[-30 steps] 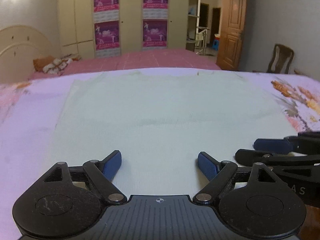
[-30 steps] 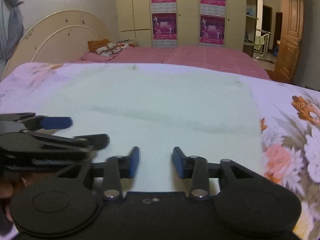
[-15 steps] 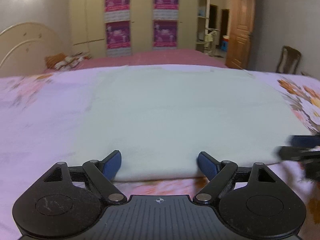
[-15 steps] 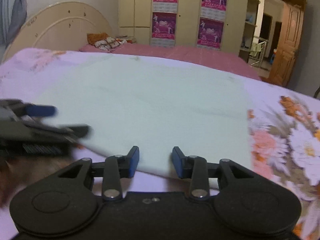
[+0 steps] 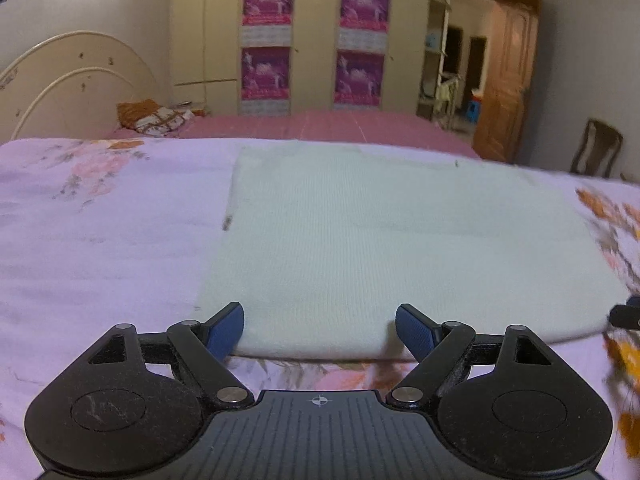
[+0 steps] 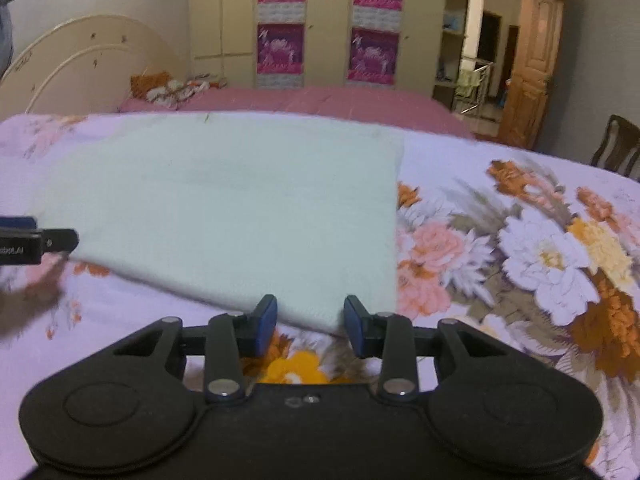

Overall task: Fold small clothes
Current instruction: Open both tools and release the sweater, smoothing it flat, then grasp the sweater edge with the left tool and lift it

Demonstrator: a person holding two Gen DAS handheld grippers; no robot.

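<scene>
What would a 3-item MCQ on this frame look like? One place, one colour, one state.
1. Where does the cloth lie?
A. on the flowered bedspread
B. on the chair
C. on the floor

2. What colour are the left tongs' pads?
A. red
B. blue
C. white

3. How do the right tongs stand?
A. clamped on the cloth
B. open, nothing gripped
C. holding a pillow

Key: 1 A, the cloth lies flat with the bedspread showing on both sides of it. 2 B, both pads on the left tongs are blue. 3 B, a gap shows between the pads, with the cloth's near edge just ahead of them and not pinched.
</scene>
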